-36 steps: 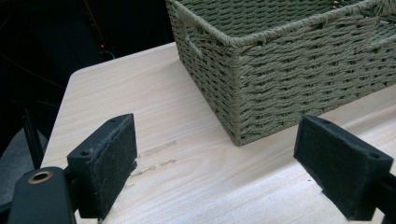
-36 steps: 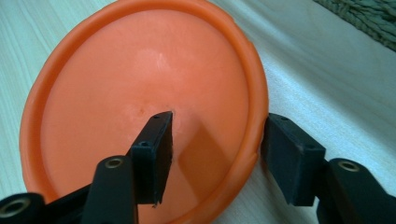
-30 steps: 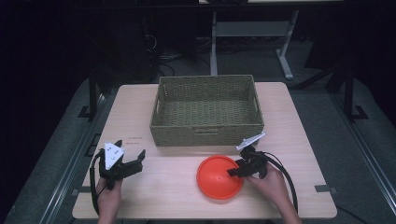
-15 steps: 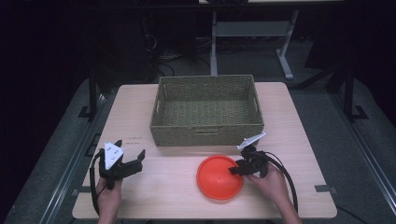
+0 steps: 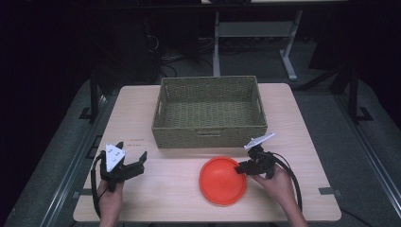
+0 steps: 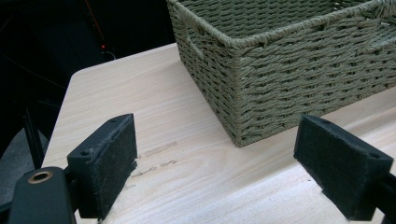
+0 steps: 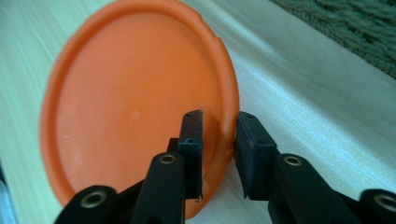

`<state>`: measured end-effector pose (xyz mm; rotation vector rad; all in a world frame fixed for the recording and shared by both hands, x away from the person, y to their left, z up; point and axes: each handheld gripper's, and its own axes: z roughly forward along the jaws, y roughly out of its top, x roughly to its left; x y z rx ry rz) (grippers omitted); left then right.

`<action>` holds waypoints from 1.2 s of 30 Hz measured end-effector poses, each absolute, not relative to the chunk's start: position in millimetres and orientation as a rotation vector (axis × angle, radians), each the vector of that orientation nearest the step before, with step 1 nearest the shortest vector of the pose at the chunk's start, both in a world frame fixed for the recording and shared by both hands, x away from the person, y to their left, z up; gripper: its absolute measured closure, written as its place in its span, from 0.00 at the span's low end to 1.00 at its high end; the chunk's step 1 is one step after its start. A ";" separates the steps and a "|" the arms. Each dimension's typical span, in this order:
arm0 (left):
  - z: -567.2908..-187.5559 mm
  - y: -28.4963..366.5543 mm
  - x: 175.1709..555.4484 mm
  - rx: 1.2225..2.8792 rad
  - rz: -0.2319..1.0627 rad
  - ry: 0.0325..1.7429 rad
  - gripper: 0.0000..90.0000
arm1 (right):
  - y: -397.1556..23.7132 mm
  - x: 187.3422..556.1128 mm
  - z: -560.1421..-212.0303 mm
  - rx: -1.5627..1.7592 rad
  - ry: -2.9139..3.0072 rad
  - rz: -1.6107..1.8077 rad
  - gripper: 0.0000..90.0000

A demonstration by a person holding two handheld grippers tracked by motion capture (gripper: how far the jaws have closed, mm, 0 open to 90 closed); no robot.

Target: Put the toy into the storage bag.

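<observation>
Right gripper (image 7: pixel 218 154) jaws just closing astride orange plate (image 5: pixel 222 181) rim; basket (image 5: pixel 208 113) just beyond; left gripper (image 5: pixel 126 166) agape.

You're working at a light wood table (image 5: pixel 142 118) with rounded corners, lit from above. Around it the floor (image 5: pixel 359 156) is dark grey carpet, and the room beyond falls into near black. Behind the table stands a pale metal frame (image 5: pixel 255 33) on 2 splayed feet. Dark stand legs (image 5: pixel 352 94) flank the table left and right.
</observation>
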<state>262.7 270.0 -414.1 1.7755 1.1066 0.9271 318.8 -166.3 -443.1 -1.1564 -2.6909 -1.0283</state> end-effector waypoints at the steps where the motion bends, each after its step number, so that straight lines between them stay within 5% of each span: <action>1: -414.1 270.0 262.7 1.775 0.927 1.107 0.14 | -166.3 318.8 -443.1 -1.156 -2.691 -1.028 0.83; 7: -413.5 270.0 262.0 1.768 0.934 1.107 0.14 | -171.4 314.4 -431.9 -1.143 -2.633 -1.108 0.90; 36: -413.4 270.3 261.3 1.763 0.936 1.109 0.14 | -171.6 299.5 -361.0 -1.083 -2.760 -1.222 0.91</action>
